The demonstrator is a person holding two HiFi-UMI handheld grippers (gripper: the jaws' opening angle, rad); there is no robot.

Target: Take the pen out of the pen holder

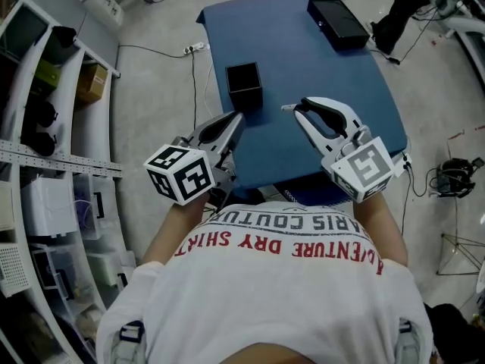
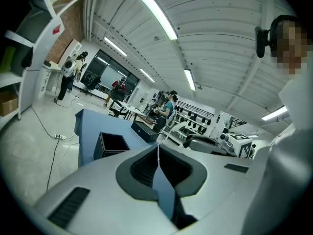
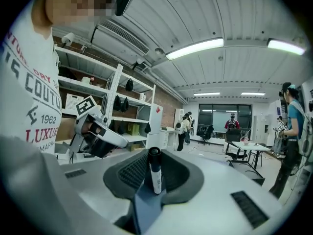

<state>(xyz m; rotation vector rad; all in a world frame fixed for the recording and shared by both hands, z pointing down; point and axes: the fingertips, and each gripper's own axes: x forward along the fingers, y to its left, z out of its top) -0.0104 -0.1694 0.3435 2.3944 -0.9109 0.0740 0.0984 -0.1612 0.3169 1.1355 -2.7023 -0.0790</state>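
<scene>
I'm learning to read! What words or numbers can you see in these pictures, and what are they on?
"ADVENTURE DRY SHIRT": red, upside down, on the person's white shirt, head view.
"ARIS COUTUR": dark, same shirt, ends hidden.
"1962": same shirt, right gripper view.
Print on the pen in the right tongs: too small to read.

floor point(image 1: 159, 82): pale grey | furniture: blue table point(image 1: 318, 74), white shelving point(image 1: 85, 120) | light: ceiling strip lamps point(image 2: 155, 11)

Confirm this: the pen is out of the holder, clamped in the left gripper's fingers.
Wrong gripper. The pen is out of the holder, clamped in the fingers of the right gripper; the right gripper view shows it. The left gripper is shut, empty.
</scene>
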